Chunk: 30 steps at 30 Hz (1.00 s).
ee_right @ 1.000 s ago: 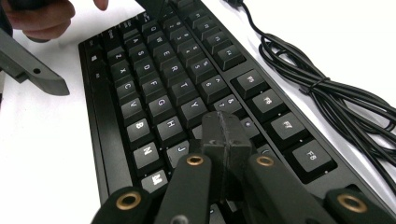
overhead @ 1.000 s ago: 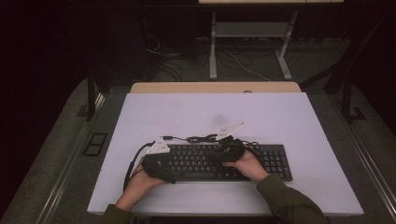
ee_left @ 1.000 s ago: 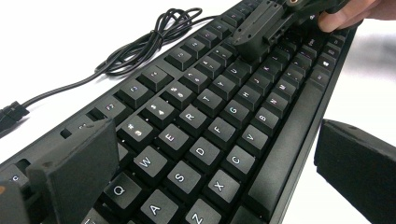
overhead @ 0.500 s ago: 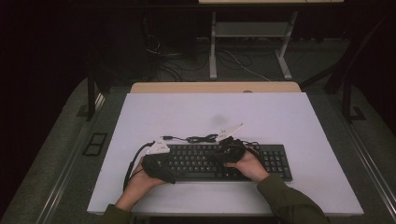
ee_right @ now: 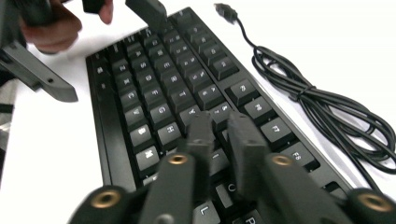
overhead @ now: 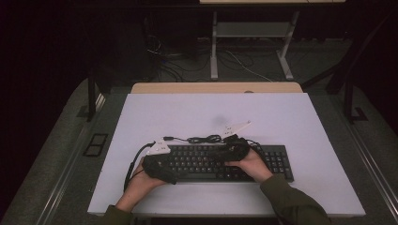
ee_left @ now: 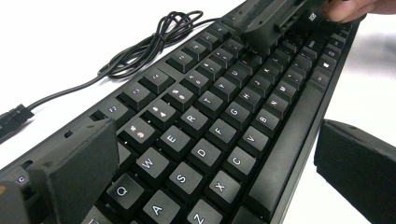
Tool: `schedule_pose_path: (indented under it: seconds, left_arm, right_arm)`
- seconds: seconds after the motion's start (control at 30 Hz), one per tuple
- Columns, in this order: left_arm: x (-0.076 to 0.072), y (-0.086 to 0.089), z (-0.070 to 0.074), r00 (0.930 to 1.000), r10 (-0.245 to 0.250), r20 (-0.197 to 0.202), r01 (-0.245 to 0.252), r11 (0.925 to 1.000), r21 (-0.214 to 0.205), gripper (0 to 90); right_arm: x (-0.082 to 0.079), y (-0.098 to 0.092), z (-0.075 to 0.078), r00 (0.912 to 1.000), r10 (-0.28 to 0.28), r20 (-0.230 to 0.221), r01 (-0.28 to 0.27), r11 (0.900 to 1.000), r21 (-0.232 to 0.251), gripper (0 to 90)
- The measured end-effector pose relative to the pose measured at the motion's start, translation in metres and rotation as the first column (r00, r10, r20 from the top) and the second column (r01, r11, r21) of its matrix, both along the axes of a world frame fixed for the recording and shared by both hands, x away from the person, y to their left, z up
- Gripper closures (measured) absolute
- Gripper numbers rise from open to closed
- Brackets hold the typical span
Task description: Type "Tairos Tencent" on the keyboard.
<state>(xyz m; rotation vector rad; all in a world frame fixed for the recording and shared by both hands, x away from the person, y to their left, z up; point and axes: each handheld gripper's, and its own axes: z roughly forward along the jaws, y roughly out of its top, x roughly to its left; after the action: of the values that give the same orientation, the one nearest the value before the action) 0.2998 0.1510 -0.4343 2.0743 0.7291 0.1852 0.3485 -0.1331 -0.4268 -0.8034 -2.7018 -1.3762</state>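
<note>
On the white table (overhead: 187,112) there's a black keyboard (overhead: 213,161) sitting toward the 6 o'clock edge in the high view, a bit right of centre, long side running 9 to 3. Its black cable (overhead: 202,138) is bunched in a loose coil just past the keyboard's far edge, at about 12 o'clock from the letter keys, with the plug end lying out toward 10 o'clock. The person has a gripper in each hand, both over the keyboard. The left gripper (ee_left: 215,154) is at the keyboard's 9 o'clock end, and in the left gripper view its two black jaws are spread wide, one at the far edge by the number row, the other off the near edge past the space bar, so the keyboard's end lies between them; whether the pads actually touch it is hard to tell. The right gripper (ee_right: 220,122) hovers over the middle of the keys, roughly at 1 o'clock from the left one. In the right gripper view its jaws have just been opening and now stand a narrow gap apart, tips down among the keycaps around the H and Y area, with nothing clearly pinched between them.
</note>
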Motion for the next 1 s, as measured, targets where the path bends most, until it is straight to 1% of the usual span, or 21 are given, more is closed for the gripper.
schedule_pose_path:
  seconds: [0.13,0.17,0.2,0.27,0.37,0.47,0.6,0.77,0.9,1.0]
  left_arm:
    - [0.0,0.0,0.0,1.0,0.0,-0.001,0.0,1.0,-0.001,0.0]
    - [0.0,0.0,0.0,1.0,0.0,-0.001,0.0,1.0,-0.003,0.0]
    - [0.0,0.0,0.0,1.0,0.0,-0.002,0.0,1.0,-0.003,0.0]
    - [0.0,0.0,0.0,1.0,0.0,-0.001,0.0,1.0,-0.004,0.0]
    - [0.0,0.0,0.0,1.0,0.0,-0.002,0.0,1.0,-0.002,0.0]
    - [0.0,0.0,0.0,1.0,0.0,-0.003,0.0,1.0,-0.004,0.0]
    - [0.001,0.0,0.0,1.0,0.002,0.001,-0.002,1.0,-0.007,0.8]
    - [0.002,0.0,0.001,0.9999,0.006,0.009,-0.006,1.0,-0.004,3.4]
    - [0.003,0.0,0.004,0.9997,0.007,0.025,-0.007,1.0,-0.003,7.6]
    - [0.005,0.001,0.006,0.9993,0.009,0.036,-0.008,0.9999,-0.008,13.6]
  right_arm:
    - [0.0,-0.003,0.001,0.9994,-0.021,0.028,0.02,0.9986,0.048,52.1]
    - [0.0,-0.004,0.002,0.999,-0.029,0.035,0.027,0.9982,0.053,50.1]
    - [0.0,-0.005,0.002,0.9989,-0.038,0.029,0.036,0.9972,0.065,47.5]
    - [0.0,-0.008,0.003,0.9974,-0.064,0.033,0.061,0.9947,0.083,41.1]
    - [0.001,-0.011,0.003,0.9963,-0.076,0.039,0.072,0.9924,0.1,34.6]
    - [0.001,-0.014,0.003,0.9959,-0.079,0.043,0.074,0.9904,0.117,31.2]
    - [0.002,-0.017,0.003,0.995,-0.09,0.042,0.084,0.9878,0.131,29.6]
    - [0.002,-0.018,0.003,0.9942,-0.096,0.049,0.089,0.9877,0.128,28.7]
    - [0.002,-0.018,0.003,0.9936,-0.101,0.05,0.094,0.9871,0.13,27.9]
    - [0.002,-0.018,0.003,0.9939,-0.099,0.049,0.092,0.9874,0.129,27.7]
